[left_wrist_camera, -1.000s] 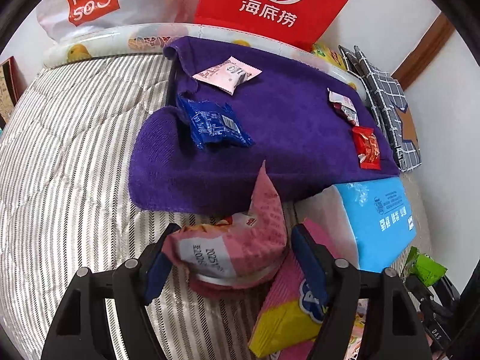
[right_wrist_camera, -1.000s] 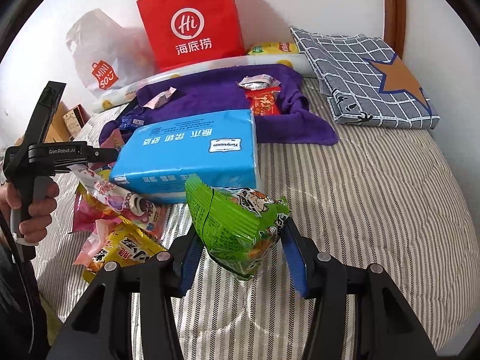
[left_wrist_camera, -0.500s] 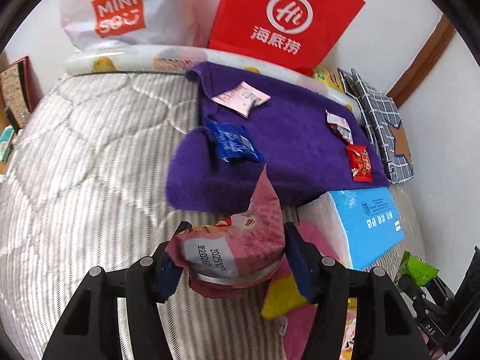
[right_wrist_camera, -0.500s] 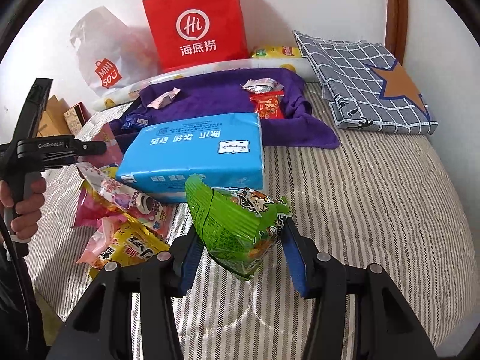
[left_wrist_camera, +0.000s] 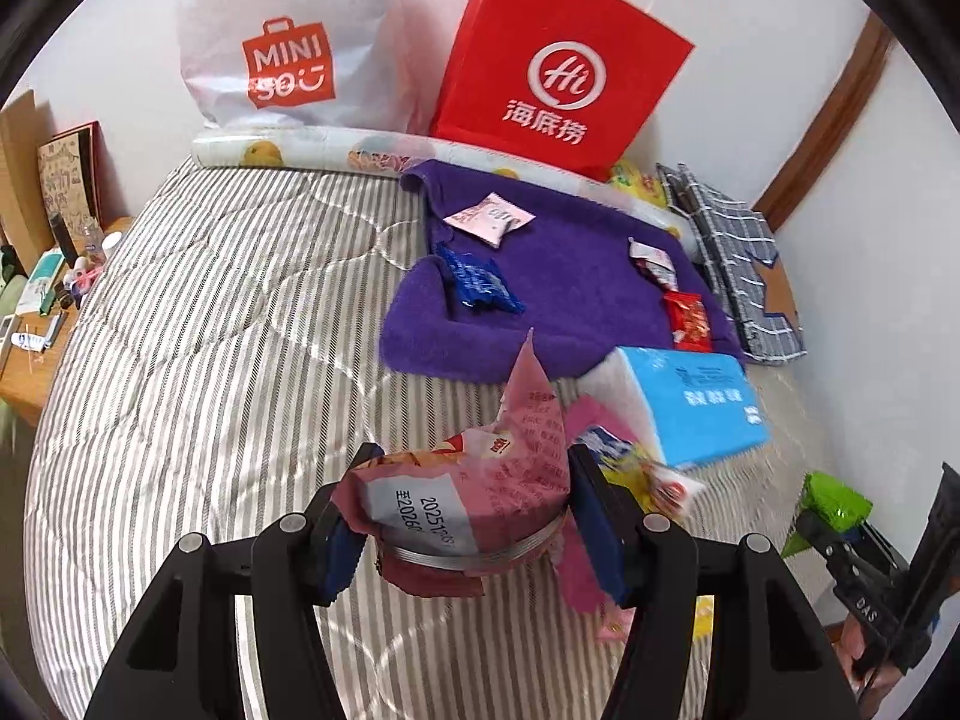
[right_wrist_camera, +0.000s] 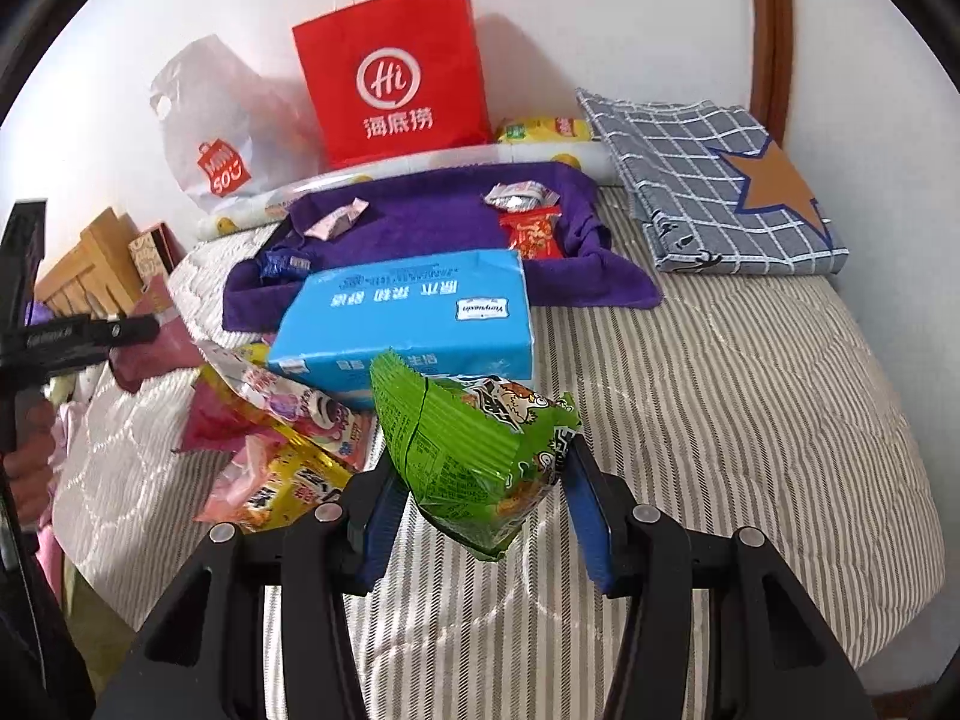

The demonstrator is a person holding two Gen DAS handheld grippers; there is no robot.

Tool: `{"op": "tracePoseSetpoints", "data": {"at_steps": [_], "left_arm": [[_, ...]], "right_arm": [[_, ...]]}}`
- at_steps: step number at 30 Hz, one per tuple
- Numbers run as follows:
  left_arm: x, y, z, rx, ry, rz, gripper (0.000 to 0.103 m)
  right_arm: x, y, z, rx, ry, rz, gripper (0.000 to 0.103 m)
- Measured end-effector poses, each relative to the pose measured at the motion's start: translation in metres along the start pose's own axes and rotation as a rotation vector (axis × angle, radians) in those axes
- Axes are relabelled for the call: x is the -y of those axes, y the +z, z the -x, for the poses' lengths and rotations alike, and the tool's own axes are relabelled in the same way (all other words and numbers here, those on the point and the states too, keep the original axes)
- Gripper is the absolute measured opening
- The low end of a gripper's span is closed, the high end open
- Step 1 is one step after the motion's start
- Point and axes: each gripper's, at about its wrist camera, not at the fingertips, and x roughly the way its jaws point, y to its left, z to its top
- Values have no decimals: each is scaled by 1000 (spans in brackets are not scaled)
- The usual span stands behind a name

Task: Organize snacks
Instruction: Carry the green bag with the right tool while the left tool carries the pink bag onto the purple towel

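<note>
left gripper [left_wrist_camera: 465, 516] is clenching a pink snack bag [left_wrist_camera: 474, 480] above the striped bed [left_wrist_camera: 210, 360], print partly reading "2025" | right gripper [right_wrist_camera: 480, 498] is gripping a green snack bag [right_wrist_camera: 474, 450], label too creased to read | red bag [right_wrist_camera: 390, 72] is showing "Hi" | white bag [left_wrist_camera: 288, 48] is reading "MINISO" | loose packets [right_wrist_camera: 282, 438] are partly overlapping

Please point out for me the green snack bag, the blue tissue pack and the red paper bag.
green snack bag [right_wrist_camera: 474, 450]: right wrist view, middle of its crinkled front.
blue tissue pack [right_wrist_camera: 414, 306]: right wrist view, its top face.
red paper bag [right_wrist_camera: 393, 78]: right wrist view, on the round white logo.
</note>
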Motion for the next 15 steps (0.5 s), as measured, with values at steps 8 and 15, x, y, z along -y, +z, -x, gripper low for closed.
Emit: {"op": "tracePoseSetpoints", "data": {"at_steps": [8, 15], "left_arm": [[27, -14, 31, 42, -54, -52, 59], [56, -18, 46, 59, -103, -99, 59]], "right_arm": [[-1, 2, 33, 47, -8, -25, 50], [-1, 6, 61, 108, -8, -35, 50]]}}
